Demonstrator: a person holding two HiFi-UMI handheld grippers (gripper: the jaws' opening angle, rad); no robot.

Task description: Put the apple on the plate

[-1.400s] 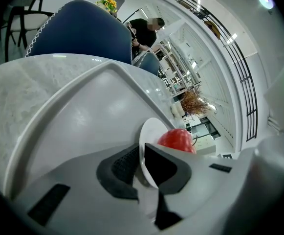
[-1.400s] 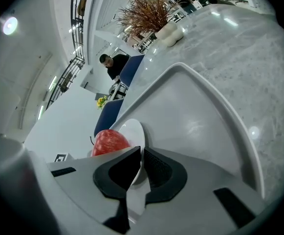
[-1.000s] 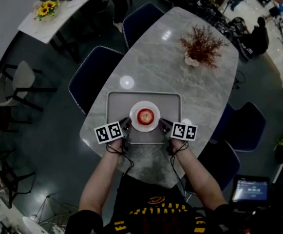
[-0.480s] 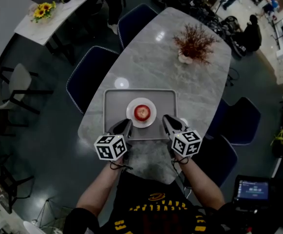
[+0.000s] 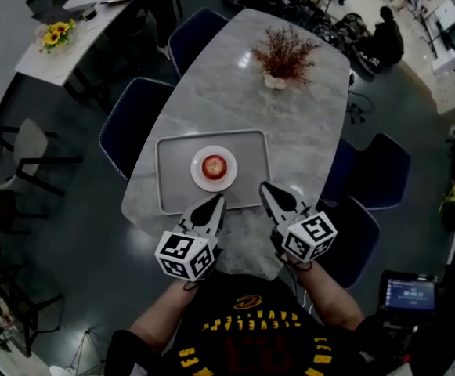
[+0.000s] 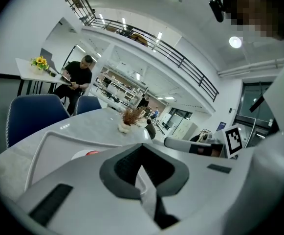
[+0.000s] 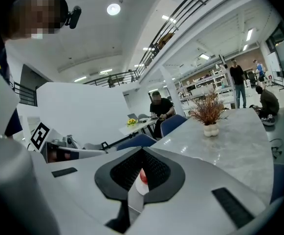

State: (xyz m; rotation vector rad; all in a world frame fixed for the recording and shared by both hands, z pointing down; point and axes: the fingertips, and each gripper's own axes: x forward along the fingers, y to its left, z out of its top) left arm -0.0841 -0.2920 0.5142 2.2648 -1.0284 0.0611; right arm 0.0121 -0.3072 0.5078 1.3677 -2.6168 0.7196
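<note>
A red apple sits on a white plate, which stands in a grey tray on the marble table. My left gripper hovers over the tray's near rim, its jaws just closed with nothing between them. My right gripper hangs beside it, also shut and empty. Both are lifted off the table, apart from plate and apple. In the left gripper view a red sliver of apple shows past my left gripper. In the right gripper view the apple peeks through below my right gripper.
A vase of dried red twigs stands at the table's far end. Blue chairs line the left side and another the right. A person sits at a white side table with sunflowers.
Both grippers have risen from either side of the plate and pulled back toward the person's body, rolling as they went. Apple, plate and tray have stayed put.
</note>
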